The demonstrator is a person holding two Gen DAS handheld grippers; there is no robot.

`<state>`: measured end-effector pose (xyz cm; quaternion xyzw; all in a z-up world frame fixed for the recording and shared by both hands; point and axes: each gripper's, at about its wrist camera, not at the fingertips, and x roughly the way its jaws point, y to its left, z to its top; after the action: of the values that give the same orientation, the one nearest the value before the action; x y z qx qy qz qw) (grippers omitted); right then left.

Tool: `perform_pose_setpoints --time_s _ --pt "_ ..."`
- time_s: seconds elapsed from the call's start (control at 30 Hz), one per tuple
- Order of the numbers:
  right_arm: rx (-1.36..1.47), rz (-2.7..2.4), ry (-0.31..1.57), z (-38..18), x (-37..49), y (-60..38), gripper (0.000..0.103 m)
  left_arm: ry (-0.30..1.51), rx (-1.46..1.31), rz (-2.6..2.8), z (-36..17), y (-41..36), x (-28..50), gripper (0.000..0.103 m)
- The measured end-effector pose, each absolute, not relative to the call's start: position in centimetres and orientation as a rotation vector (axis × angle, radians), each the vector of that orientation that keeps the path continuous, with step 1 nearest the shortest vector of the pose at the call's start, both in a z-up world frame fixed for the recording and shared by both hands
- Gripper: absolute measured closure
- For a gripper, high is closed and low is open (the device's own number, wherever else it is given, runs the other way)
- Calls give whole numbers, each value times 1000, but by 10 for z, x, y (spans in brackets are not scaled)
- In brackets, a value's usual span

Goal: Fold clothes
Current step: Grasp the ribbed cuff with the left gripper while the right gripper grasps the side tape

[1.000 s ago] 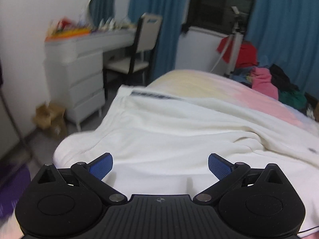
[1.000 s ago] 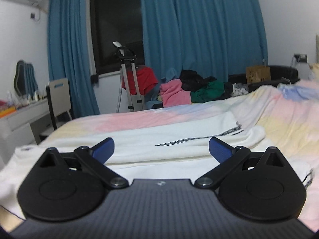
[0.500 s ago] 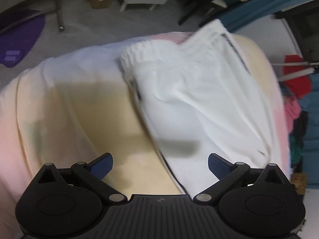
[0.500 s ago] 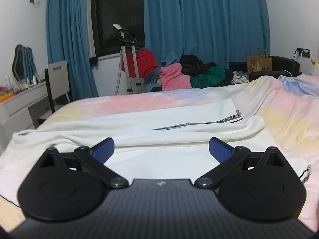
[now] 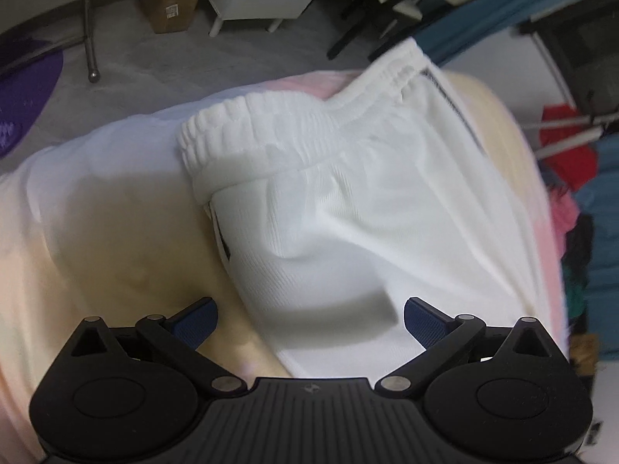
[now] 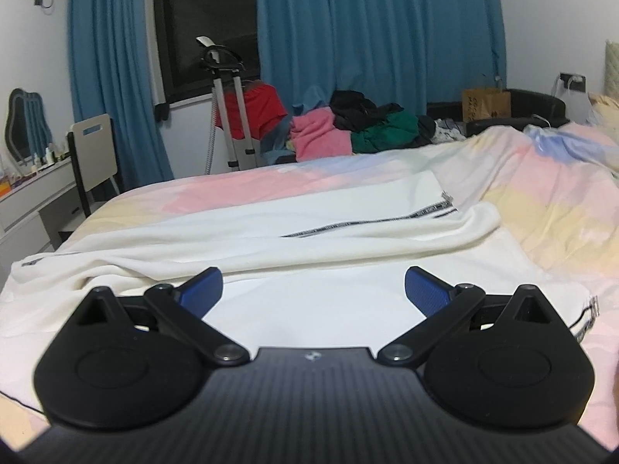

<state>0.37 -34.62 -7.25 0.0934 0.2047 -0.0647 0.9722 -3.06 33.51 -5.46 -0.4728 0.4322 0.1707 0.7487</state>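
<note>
Fingers of left gripper point(image 5: 308, 323) spread wide, nothing between them, poised above white trousers point(image 5: 348, 208) near the elastic waistband point(image 5: 247, 131). Right gripper point(image 6: 313, 292) likewise spread wide, empty, low over the trouser legs point(image 6: 290, 228). Trousers lie lengthwise on pastel bedspread point(image 6: 541, 201). Clothes pile point(image 6: 348, 127) beyond the bed.

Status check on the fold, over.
Left gripper open above the white trousers, at the elastic waistband. Right gripper open, empty, over the legs. Trousers flat on pastel bedsheet. Nothing blocking.
</note>
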Motion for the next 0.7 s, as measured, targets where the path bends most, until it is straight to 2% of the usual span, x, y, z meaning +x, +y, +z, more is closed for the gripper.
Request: perform_pose_setpoints --time_s 0.3,0.33,0.37,0.43,0.57,0.67,0.7 --pt "329 -217 401 -78 0 -370 4 673 -1247 307 -45 347 -74 4" --pt "347 -232 390 -78 -3 -374 8 660 -1254 298 -45 347 -76 4" --pt "366 -249 380 -78 -5 -377 19 652 -1258 291 -44 348 -77 4" --pt "416 -292 365 -78 -9 -386 33 648 -1264 280 -44 350 -80 5" --pt "546 -407 334 -81 -20 -418 33 679 -1262 275 -52 351 -66 7" --pt "598 -559 314 -86 -30 -448 33 761 -1241 311 -65 348 -43 18" --pt "625 -618 318 -91 -34 -458 33 803 -1227 351 -69 347 -39 18"
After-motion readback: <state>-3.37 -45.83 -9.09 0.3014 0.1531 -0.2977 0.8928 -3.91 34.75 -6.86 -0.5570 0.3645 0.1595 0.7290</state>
